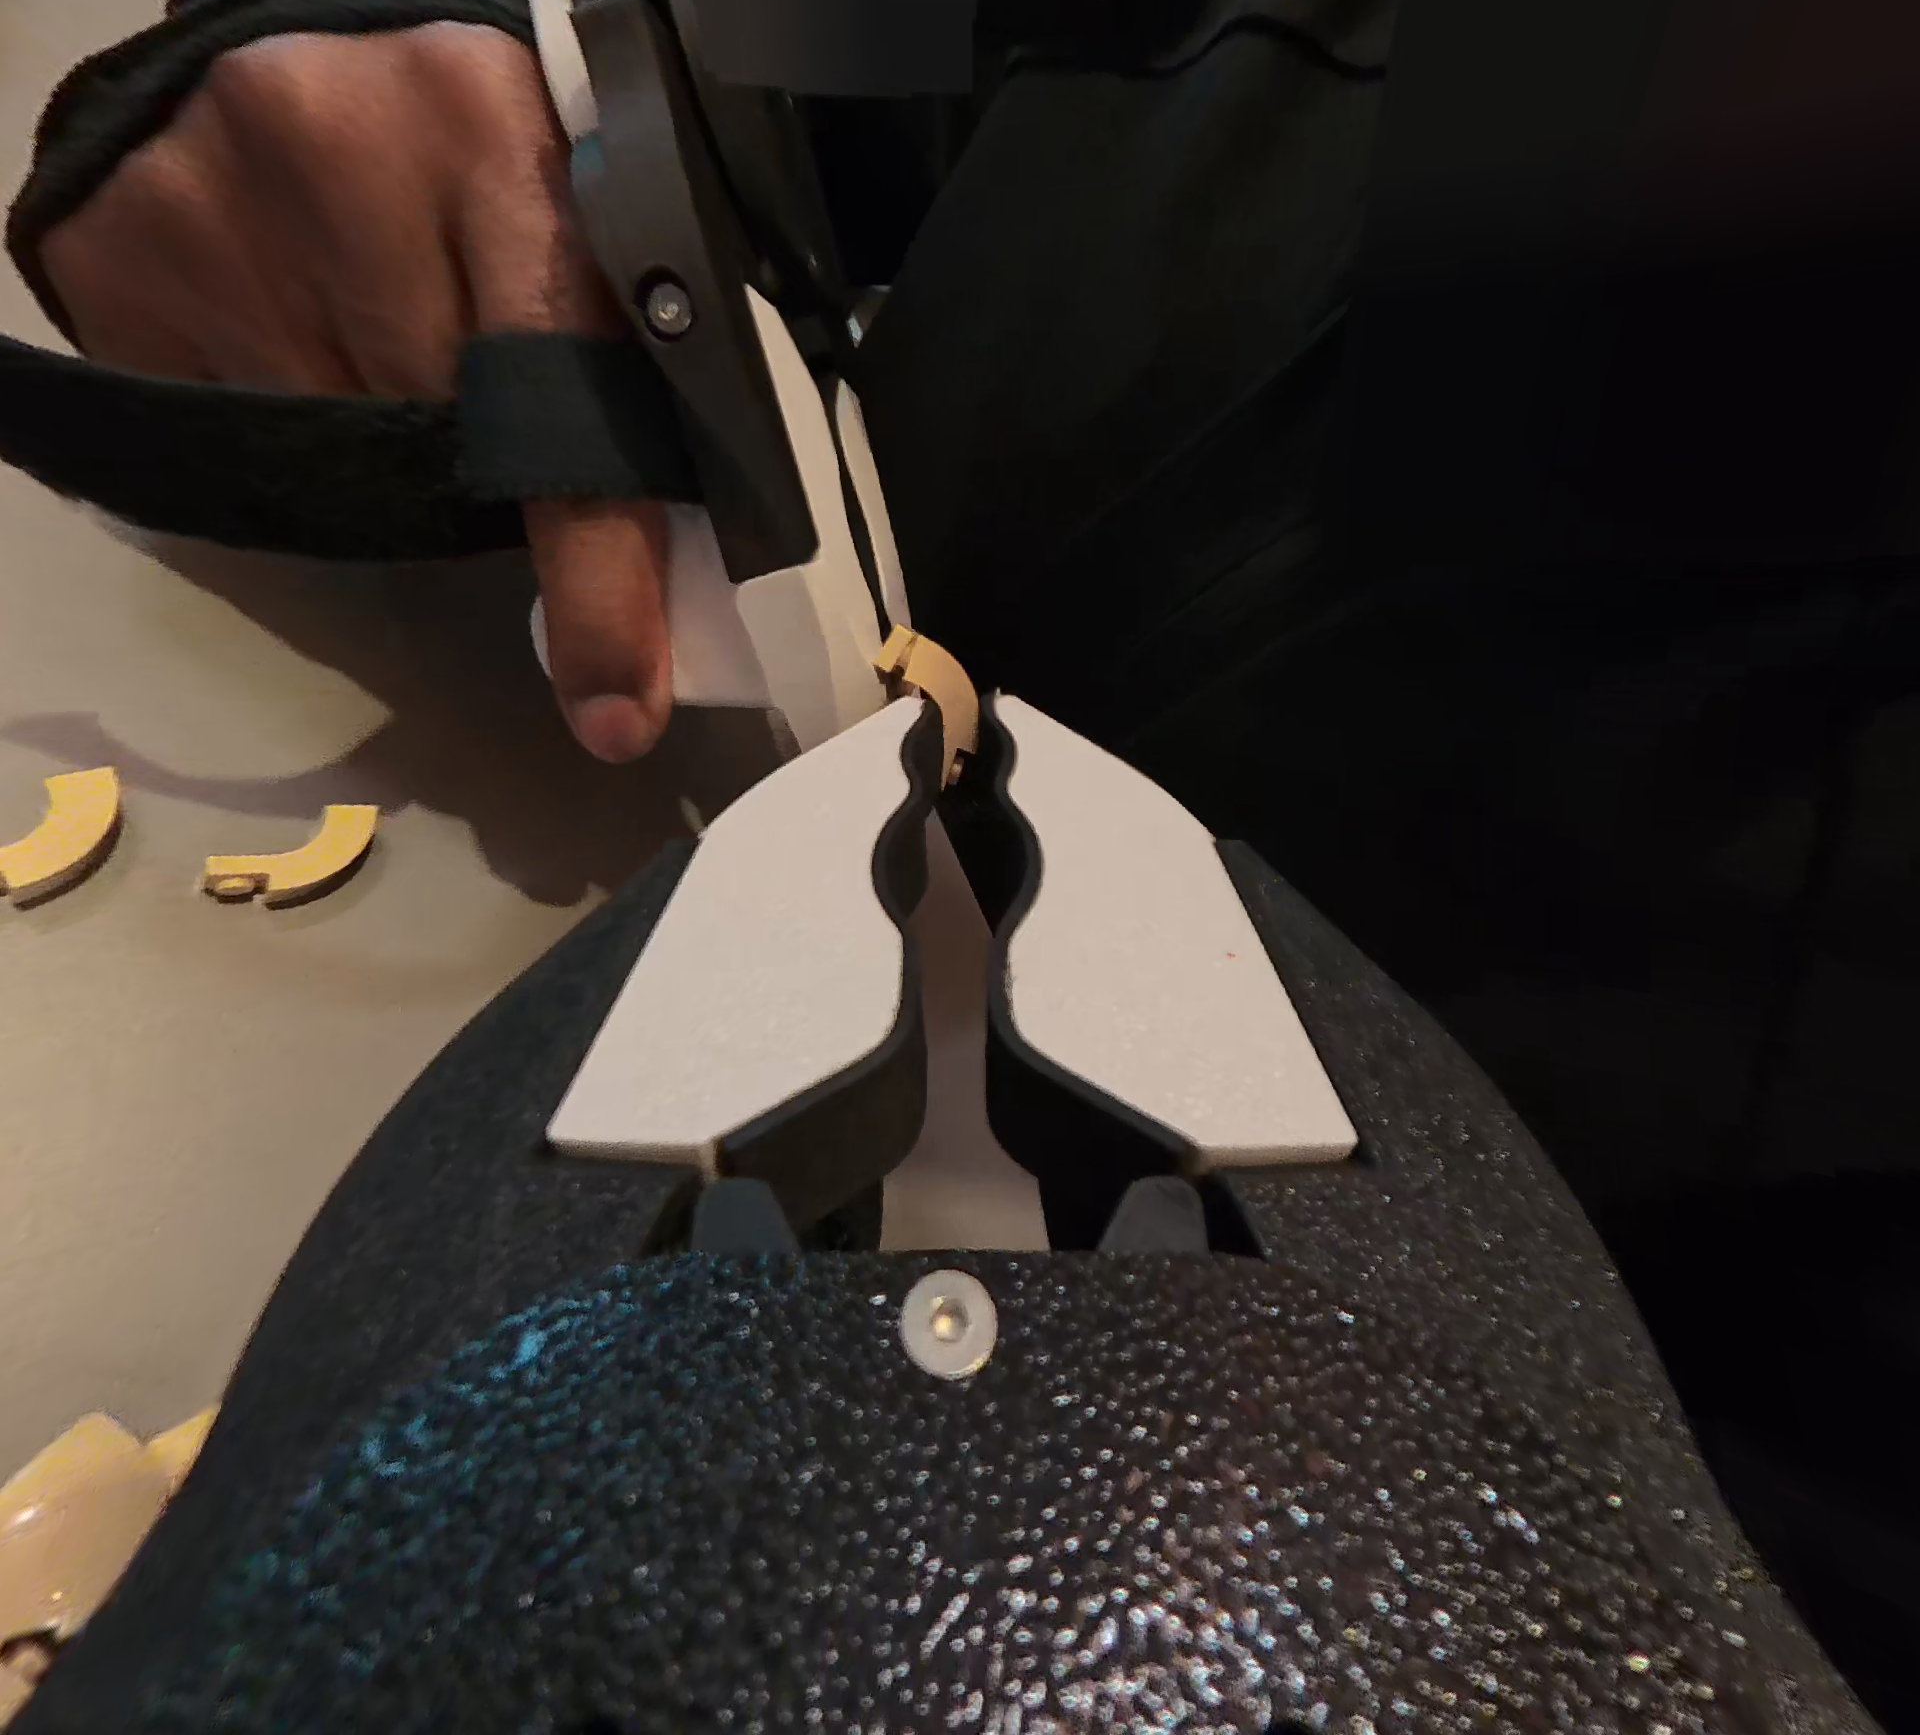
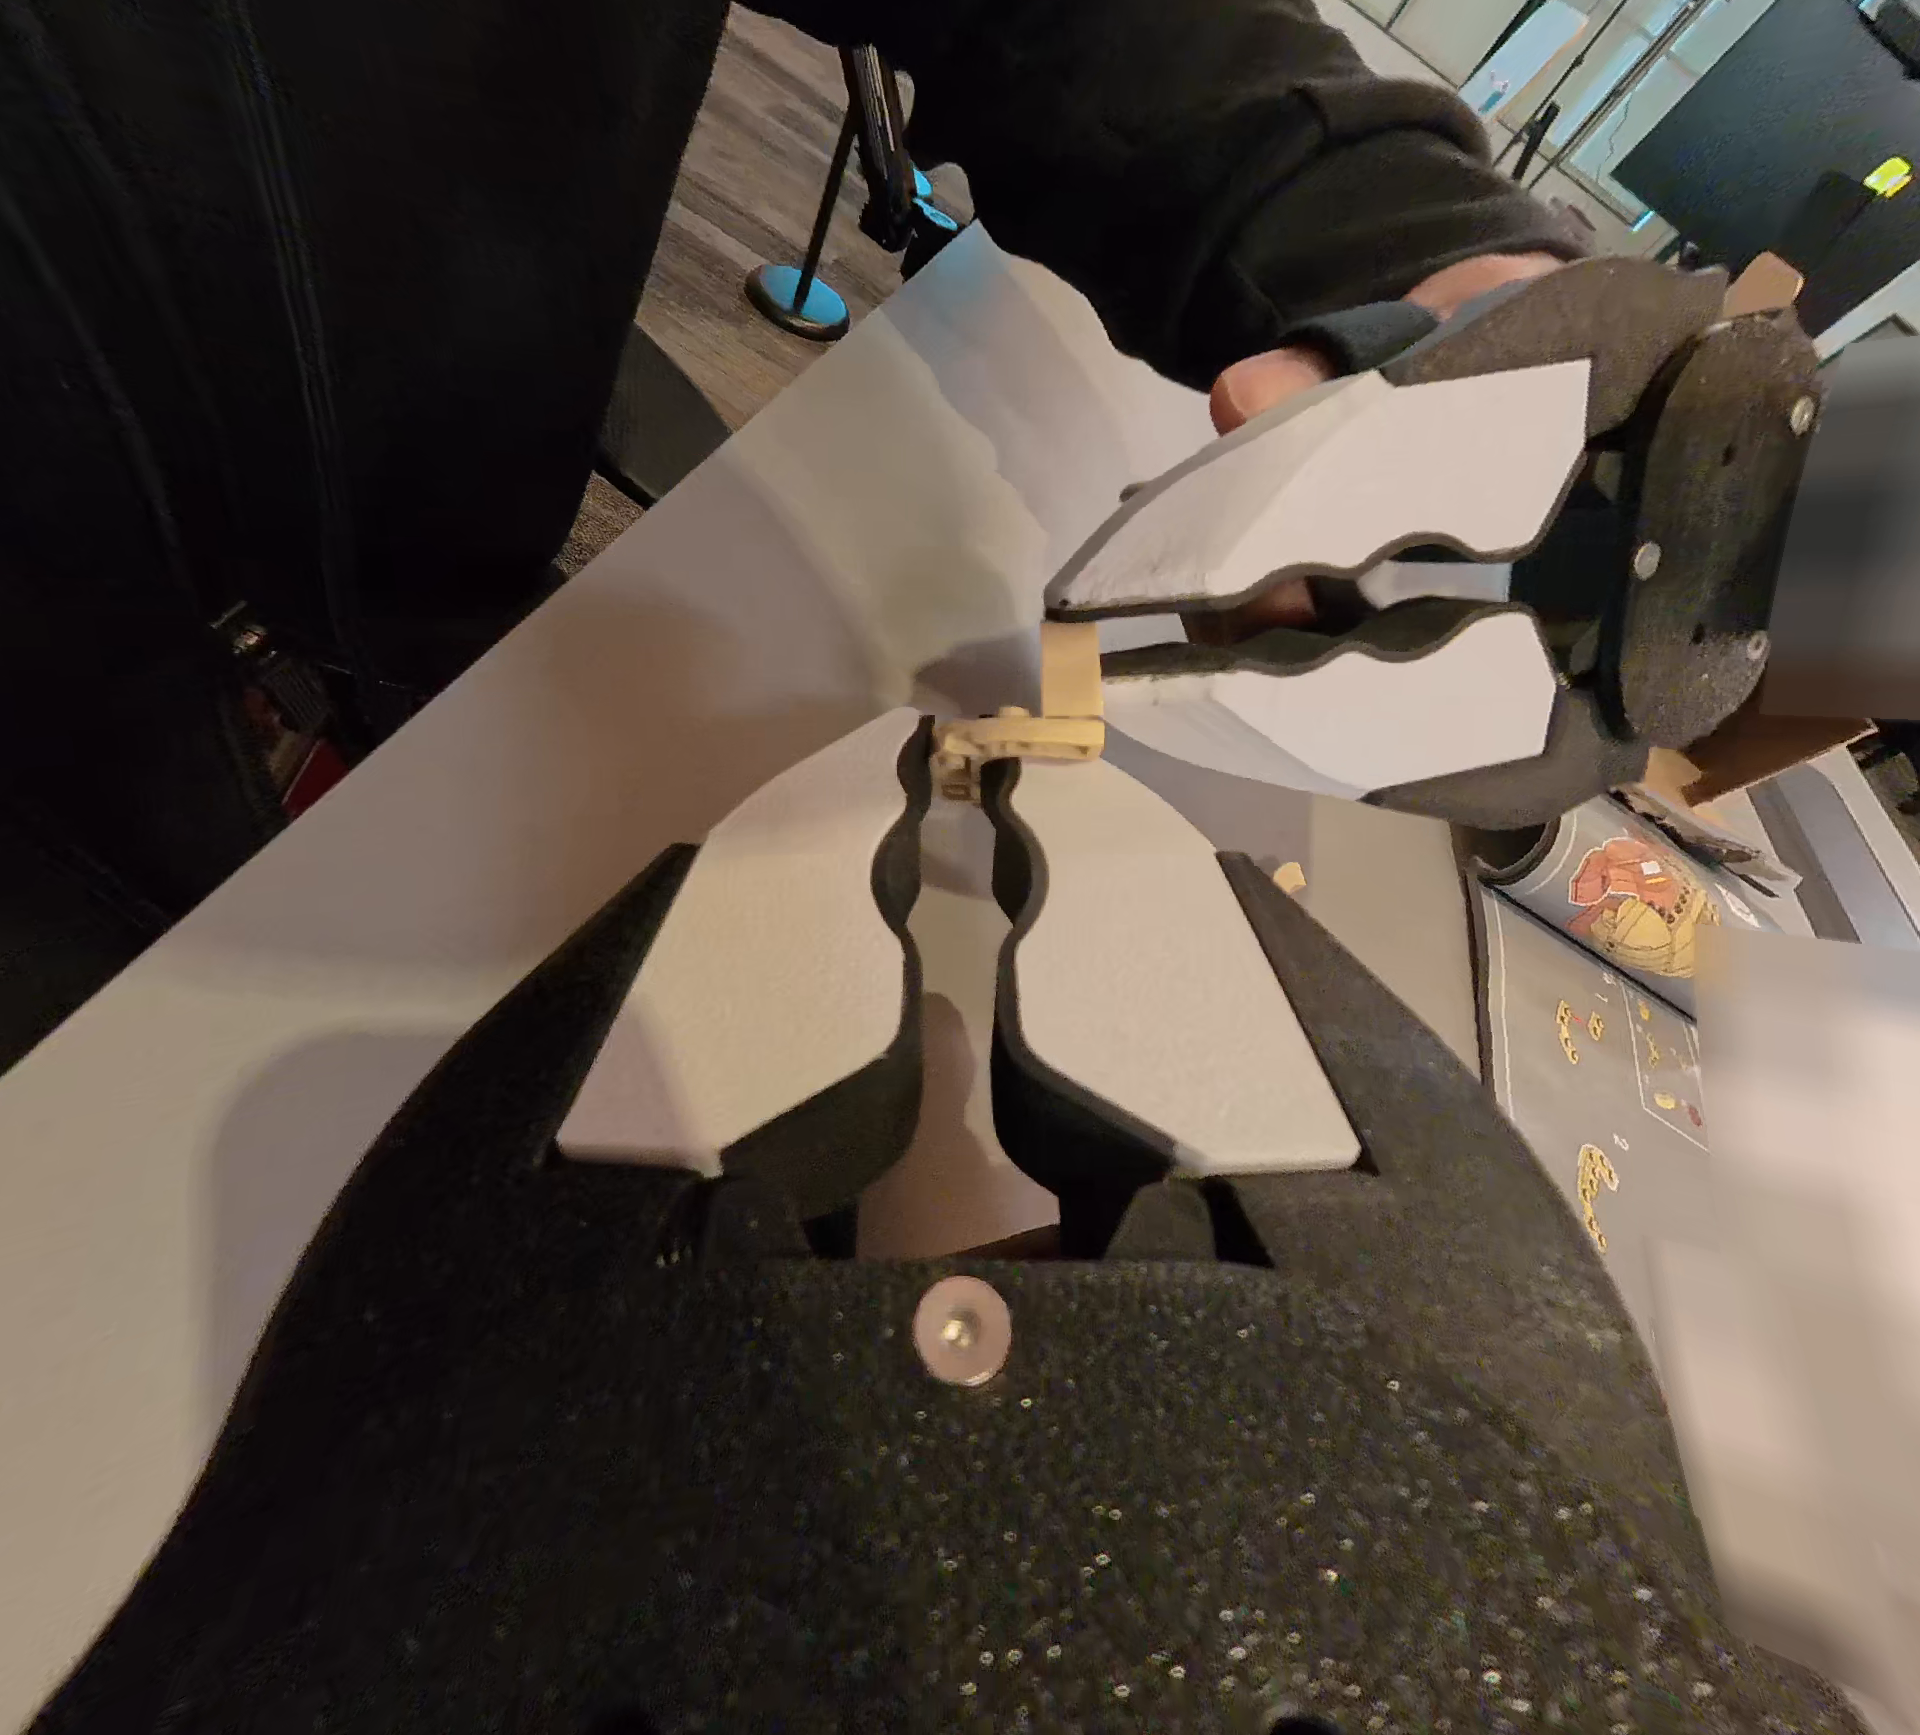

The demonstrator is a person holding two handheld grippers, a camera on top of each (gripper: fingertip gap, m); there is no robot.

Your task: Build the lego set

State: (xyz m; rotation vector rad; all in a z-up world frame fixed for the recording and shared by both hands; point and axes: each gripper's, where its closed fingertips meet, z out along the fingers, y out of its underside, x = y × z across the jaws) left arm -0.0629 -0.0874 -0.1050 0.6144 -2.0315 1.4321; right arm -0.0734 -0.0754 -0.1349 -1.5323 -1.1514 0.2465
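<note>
In the left wrist view my left gripper is shut on a curved tan piece, pinched at the very fingertips. The right gripper comes in from the upper left in a person's hand and grips a small tan block at the curved piece's far end. In the right wrist view my right gripper is shut on a flat tan piece. The left gripper comes in from the right, clamped on an upright tan piece. The two pieces meet at a corner, held above the table.
Loose curved tan pieces lie on the table to the left, more at the bottom left. A printed sheet with pictures and a small tan bit lie at the right. The person's dark clothing is close behind. My two grippers' fingertips are within a few centimetres of each other.
</note>
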